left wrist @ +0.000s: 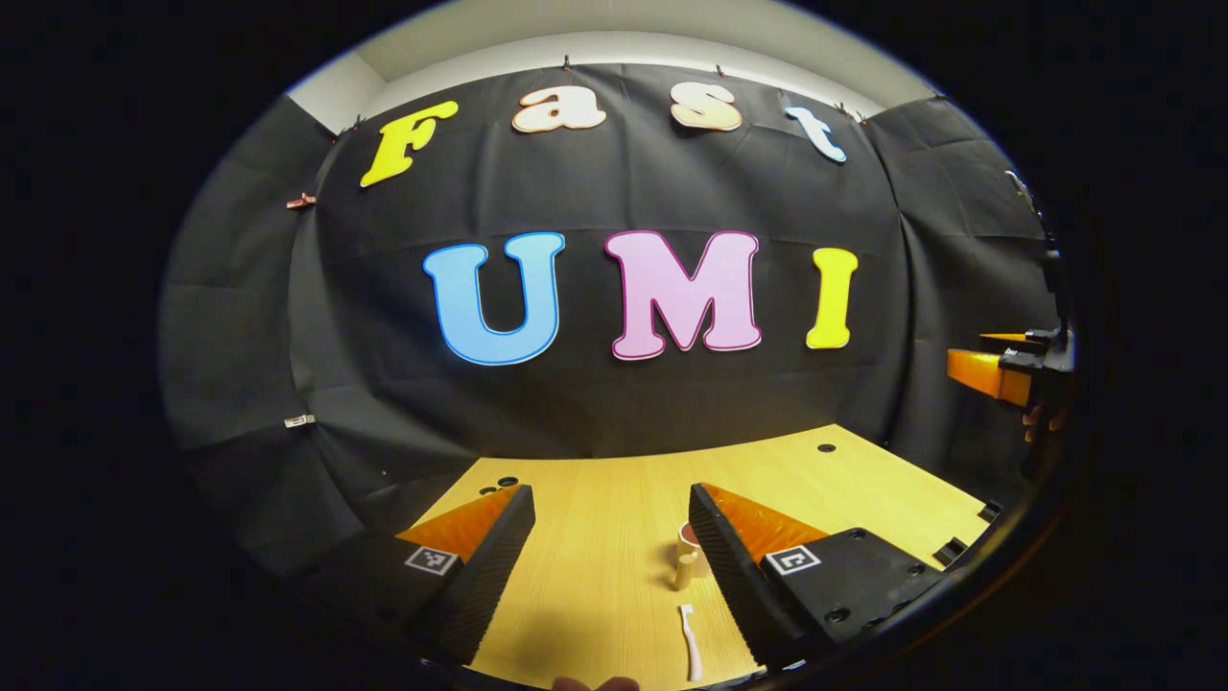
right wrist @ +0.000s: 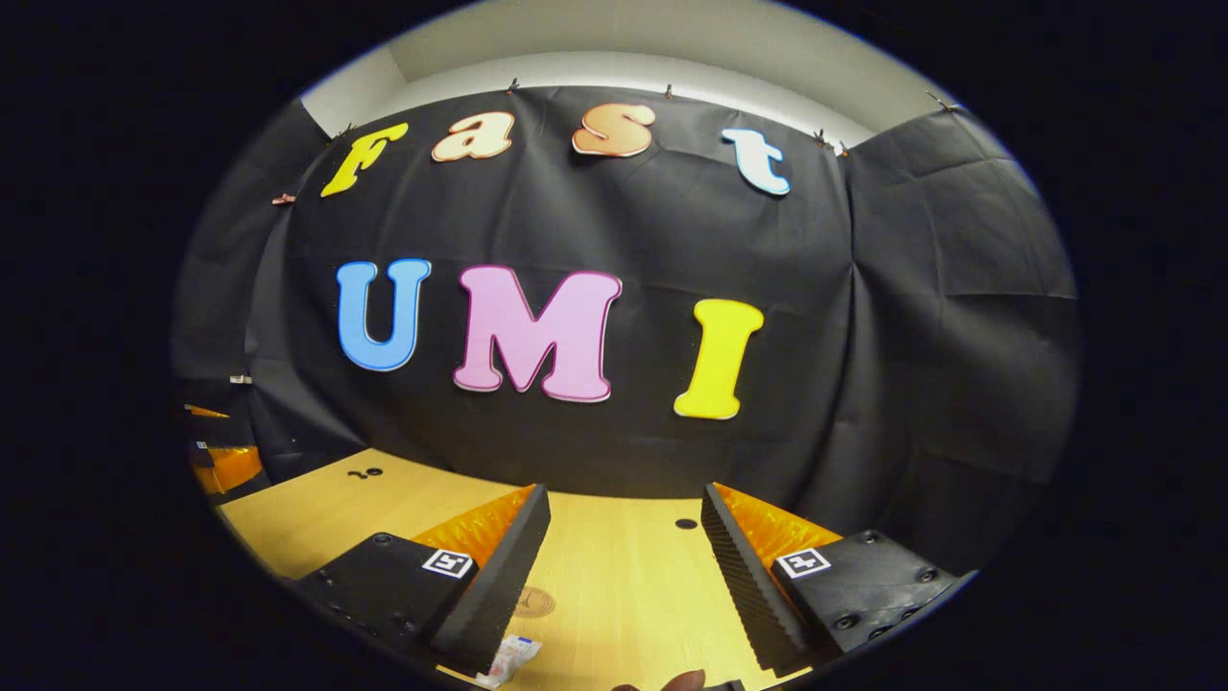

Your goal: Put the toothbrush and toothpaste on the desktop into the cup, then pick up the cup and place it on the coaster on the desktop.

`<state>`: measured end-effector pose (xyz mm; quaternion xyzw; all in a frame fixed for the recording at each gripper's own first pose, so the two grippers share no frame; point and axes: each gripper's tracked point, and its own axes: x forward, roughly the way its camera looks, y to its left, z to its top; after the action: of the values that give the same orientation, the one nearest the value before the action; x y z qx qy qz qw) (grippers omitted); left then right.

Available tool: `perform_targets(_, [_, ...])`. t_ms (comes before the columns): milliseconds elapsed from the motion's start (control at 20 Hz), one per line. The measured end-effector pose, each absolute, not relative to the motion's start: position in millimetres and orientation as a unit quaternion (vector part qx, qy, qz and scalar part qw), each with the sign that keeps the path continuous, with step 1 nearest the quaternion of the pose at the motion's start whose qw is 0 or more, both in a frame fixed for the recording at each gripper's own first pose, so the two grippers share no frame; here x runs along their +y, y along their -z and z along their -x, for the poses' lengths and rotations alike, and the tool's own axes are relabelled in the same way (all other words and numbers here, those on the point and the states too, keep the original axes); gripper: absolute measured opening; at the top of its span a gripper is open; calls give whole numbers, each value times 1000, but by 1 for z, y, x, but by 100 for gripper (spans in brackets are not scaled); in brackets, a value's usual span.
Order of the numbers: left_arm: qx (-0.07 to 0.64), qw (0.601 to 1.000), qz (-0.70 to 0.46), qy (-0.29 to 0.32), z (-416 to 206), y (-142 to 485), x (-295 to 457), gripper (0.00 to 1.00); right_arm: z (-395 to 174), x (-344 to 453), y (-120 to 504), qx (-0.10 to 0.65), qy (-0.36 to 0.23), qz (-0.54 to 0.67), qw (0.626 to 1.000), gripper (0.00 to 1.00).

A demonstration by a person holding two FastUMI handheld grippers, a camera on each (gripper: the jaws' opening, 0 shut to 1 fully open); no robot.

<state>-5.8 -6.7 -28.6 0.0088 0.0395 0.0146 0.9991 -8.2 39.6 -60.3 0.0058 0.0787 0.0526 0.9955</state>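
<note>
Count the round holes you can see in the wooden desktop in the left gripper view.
3. One dark round hole sits alone near the far edge of the light wooden desktop; two holes lie together beside the left finger's tip. Others may be hidden behind the fingers.

— What's in the booth?
— A light wooden table (left wrist: 614,499) running up to a black cloth wall (left wrist: 614,192).
— Anything in the tabletop?
— Small dark round holes (right wrist: 685,524) near its far edge, and a pale ceiling strip (right wrist: 624,38) above.
</note>
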Motion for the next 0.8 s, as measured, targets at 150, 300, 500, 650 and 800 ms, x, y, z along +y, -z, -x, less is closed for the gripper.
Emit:
perform_targets(150, [62, 998, -11, -10, 15, 49, -9, 100, 24, 58, 89, 113, -64, 3, 992, 97])
perform_targets(300, [87, 996, -17, -6, 29, 72, -4, 100, 42, 77, 134, 165, -80, 23, 983, 98])
perform_targets(500, [121, 992, -24, -6, 50, 102, 4, 100, 67, 104, 204, 259, -94, 28, 961, 98])
perform_targets(650, [142, 989, -26, -10, 65, 125, 14, 100, 76, 121, 253, 327, -96, 30, 940, 98])
perform_targets(800, [160, 987, -26, -19, 71, 143, 25, 100, 84, 136, 289, 393, -94, 15, 915, 98])
